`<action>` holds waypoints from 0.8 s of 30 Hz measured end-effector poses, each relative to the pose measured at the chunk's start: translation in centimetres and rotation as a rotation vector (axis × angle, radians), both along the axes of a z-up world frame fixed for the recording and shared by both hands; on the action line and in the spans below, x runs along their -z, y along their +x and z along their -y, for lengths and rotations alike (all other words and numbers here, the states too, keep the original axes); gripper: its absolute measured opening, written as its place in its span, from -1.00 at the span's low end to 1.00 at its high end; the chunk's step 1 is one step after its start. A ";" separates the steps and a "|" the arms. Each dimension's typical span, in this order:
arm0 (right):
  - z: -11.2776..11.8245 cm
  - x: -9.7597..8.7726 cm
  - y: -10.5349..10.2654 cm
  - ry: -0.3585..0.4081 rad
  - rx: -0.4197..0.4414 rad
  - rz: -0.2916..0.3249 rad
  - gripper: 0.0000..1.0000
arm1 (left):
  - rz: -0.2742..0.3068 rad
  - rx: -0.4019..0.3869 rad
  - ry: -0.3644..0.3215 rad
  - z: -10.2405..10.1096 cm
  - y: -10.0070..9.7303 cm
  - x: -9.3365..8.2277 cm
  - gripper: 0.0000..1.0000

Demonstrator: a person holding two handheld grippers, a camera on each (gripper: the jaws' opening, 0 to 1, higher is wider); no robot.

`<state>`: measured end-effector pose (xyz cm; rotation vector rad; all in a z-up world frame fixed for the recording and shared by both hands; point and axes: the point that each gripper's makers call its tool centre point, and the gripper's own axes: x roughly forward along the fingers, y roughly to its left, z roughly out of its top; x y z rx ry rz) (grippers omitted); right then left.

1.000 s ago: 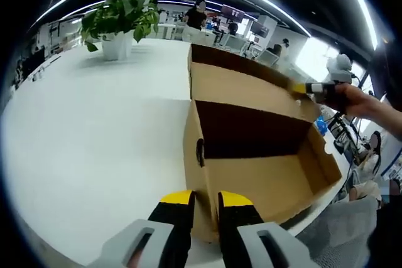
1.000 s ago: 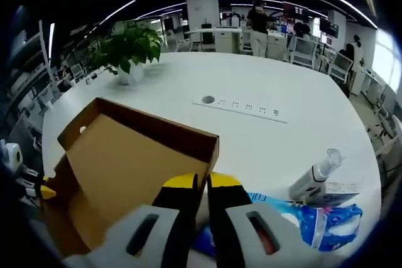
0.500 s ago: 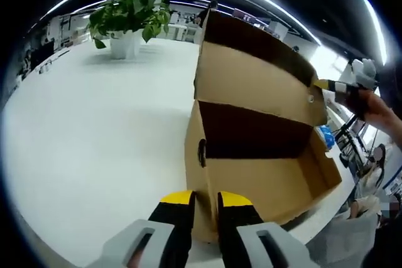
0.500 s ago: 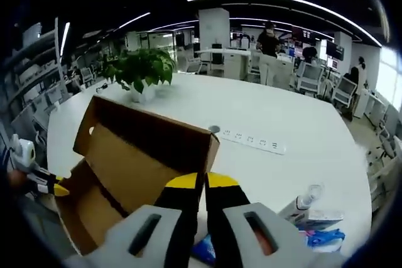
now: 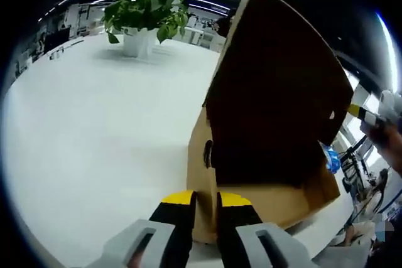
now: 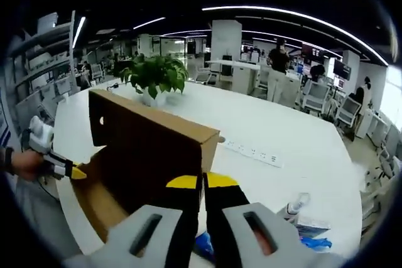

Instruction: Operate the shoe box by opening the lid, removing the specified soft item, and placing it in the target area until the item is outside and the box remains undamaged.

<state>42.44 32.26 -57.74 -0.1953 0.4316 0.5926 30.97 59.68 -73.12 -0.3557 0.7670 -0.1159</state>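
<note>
The brown cardboard shoe box [image 5: 264, 202] stands on the white table [image 5: 94, 123]. Its hinged lid [image 5: 279, 80] stands upright, tilting over the opening and hiding most of the inside. My left gripper [image 5: 205, 202] is shut on the box's near end wall, beside a round finger hole [image 5: 208, 152]. In the right gripper view, my right gripper [image 6: 202, 183] is shut on the edge of the lid [image 6: 147, 149]. The left gripper [image 6: 66, 169], held by a hand, shows at the box's far corner. The right gripper [image 5: 370, 114] appears by the lid's corner in the left gripper view.
A potted plant [image 6: 157, 76] stands far back on the table. A power strip [image 6: 251, 152] lies beyond the box. A spray bottle [image 6: 292, 208] and a blue packet [image 6: 314, 243] lie right of the box. People and desks fill the background.
The lid has swung up from lying back flat to standing upright over the box, carried by my right gripper. The left gripper has kept its hold on the end wall.
</note>
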 end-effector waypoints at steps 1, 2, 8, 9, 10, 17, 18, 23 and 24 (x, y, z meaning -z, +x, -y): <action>0.1 0.1 -0.5 -0.002 -0.002 0.001 -0.99 | 0.002 0.000 -0.003 0.0 0.1 0.0 -0.73; 0.1 0.3 -1.0 -0.003 -0.004 0.002 -0.99 | 0.005 0.006 -0.005 0.0 0.1 0.0 -0.72; 0.1 1.1 -3.6 -0.039 -0.044 0.022 -0.99 | 0.014 0.082 -0.010 -0.1 -0.3 0.0 -0.67; 0.0 1.2 -3.9 -0.041 -0.046 0.021 -0.98 | 0.011 0.089 -0.001 -0.2 -0.4 0.0 -0.66; -0.1 1.4 -4.4 -0.050 -0.054 0.027 -0.98 | 0.015 0.100 0.001 -0.3 -0.7 -0.2 -0.64; 0.5 3.1 -5.8 -0.047 -0.044 0.023 -0.97 | 0.061 0.110 0.003 -1.1 -1.9 -2.4 -0.57; 0.5 3.3 -6.0 -0.048 -0.043 0.024 -0.97 | 0.073 0.112 0.006 -1.1 -2.0 -2.8 -0.57; 0.6 4.0 -6.9 -0.047 -0.028 0.034 -0.97 | 0.124 0.138 0.000 -0.6 -2.5 -4.2 -0.56; 0.6 4.2 -7.1 -0.047 -0.028 0.032 -0.96 | 0.130 0.141 -0.003 -0.5 -2.6 -4.3 -0.55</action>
